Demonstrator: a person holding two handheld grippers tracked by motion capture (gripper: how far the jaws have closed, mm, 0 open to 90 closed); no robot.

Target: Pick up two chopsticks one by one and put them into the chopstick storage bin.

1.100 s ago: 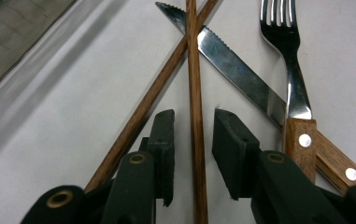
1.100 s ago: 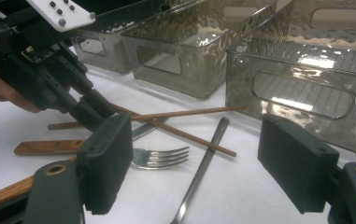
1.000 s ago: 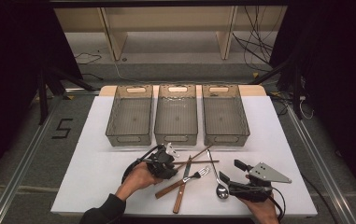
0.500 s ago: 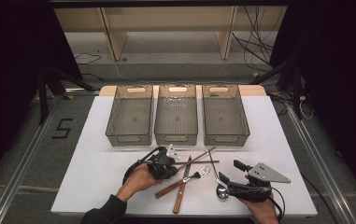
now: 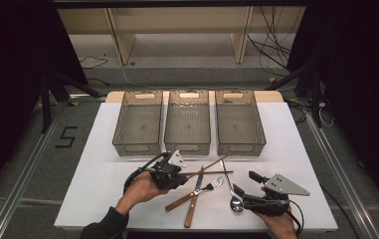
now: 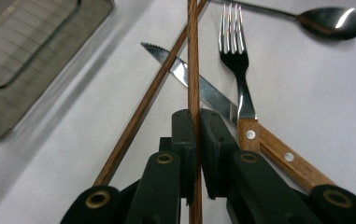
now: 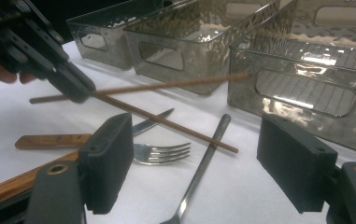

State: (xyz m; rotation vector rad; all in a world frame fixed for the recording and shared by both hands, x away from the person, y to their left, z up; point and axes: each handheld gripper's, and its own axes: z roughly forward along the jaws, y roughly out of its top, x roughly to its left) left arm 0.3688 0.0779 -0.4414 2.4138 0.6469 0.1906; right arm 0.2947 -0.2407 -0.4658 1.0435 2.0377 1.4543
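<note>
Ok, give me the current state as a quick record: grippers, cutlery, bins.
left gripper: shut on one chopstick, lifted off the table
right gripper: open, low over the spoon handle
second chopstick: lying on the table
knife: flat, crossed by the fork
bins: three in a row, all look empty
table: white surface

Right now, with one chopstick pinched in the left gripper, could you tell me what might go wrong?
The left gripper holds the chopstick near one end, so the long free end could swing or twist in the jaws. That far tip sits close to the right bin and may knock it. The second chopstick crosses beside the held one and could get dragged along.
</note>
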